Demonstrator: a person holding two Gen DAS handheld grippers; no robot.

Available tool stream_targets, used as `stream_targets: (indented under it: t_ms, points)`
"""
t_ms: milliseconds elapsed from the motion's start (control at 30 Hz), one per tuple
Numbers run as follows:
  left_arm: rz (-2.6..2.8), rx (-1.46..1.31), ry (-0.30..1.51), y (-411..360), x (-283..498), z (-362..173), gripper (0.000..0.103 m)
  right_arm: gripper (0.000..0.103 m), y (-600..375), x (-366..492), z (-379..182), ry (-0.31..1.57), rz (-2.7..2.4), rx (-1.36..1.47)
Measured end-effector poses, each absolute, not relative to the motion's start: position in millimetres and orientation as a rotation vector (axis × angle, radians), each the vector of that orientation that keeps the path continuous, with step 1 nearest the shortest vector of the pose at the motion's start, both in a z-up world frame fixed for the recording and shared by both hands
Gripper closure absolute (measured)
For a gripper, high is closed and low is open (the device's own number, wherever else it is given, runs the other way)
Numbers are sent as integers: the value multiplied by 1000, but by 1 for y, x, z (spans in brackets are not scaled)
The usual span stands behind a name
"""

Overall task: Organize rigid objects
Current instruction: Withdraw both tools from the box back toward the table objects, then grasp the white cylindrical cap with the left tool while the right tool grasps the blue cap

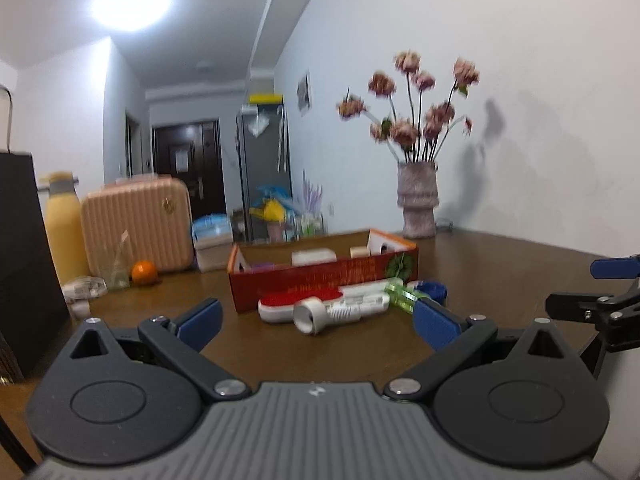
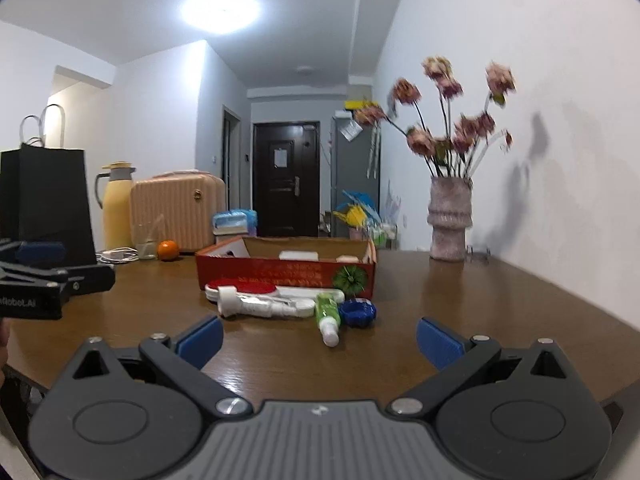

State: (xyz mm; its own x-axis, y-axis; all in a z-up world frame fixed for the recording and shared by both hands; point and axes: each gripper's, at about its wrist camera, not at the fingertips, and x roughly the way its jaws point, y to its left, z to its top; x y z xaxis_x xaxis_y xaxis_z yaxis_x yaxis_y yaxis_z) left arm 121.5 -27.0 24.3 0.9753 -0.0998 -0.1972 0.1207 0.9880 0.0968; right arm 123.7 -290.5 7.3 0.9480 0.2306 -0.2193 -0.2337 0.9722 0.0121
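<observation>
A red cardboard box (image 1: 320, 278) (image 2: 286, 272) stands open on the brown table with small white items inside. In front of it lie a red and white oval case (image 1: 296, 300) (image 2: 244, 286), a white tube (image 1: 340, 310) (image 2: 264, 306), a green tube (image 1: 400, 292) (image 2: 326, 316) and a blue cap (image 1: 432, 290) (image 2: 358, 312). My left gripper (image 1: 316, 320) is open and empty, a short way before the white tube. My right gripper (image 2: 320, 338) is open and empty, just before the green tube. Each gripper shows at the other view's edge (image 1: 592, 304) (image 2: 52, 276).
A vase of pink flowers (image 1: 418, 204) (image 2: 450, 220) stands at the back right by the wall. At the back left are a pink case (image 1: 138, 228) (image 2: 176, 212), a yellow flask (image 1: 64, 224) (image 2: 116, 204), an orange (image 1: 143, 272) (image 2: 167, 250) and a black bag (image 2: 44, 200).
</observation>
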Motion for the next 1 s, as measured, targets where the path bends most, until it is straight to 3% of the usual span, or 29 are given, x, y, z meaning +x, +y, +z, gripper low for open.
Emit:
stream_targets:
  t_ms: [233,300,367,400,567,900,1000]
  points:
    - [-52,164,298,-39,191,17,0,3,-316,186,-4,347,222,53]
    - [-36,190,342,-42,223,14,0,14,-325,214,-4,380,247,87]
    - [-49,191,371,-44,255,9,1,19,-330,243,-3,402,250,78]
    - [-50,189,386,-44,271,6,3,20,-330,260,-3,416,236,59]
    - [-48,133,506,-42,338,-9,31,29,-327,335,-11,516,219,-9]
    - [-133,97,534,-32,380,-22,39,31,-296,411,-29,630,311,-152]
    - [-161,70,535,-29,380,-21,54,32,-289,423,-30,636,328,-164]
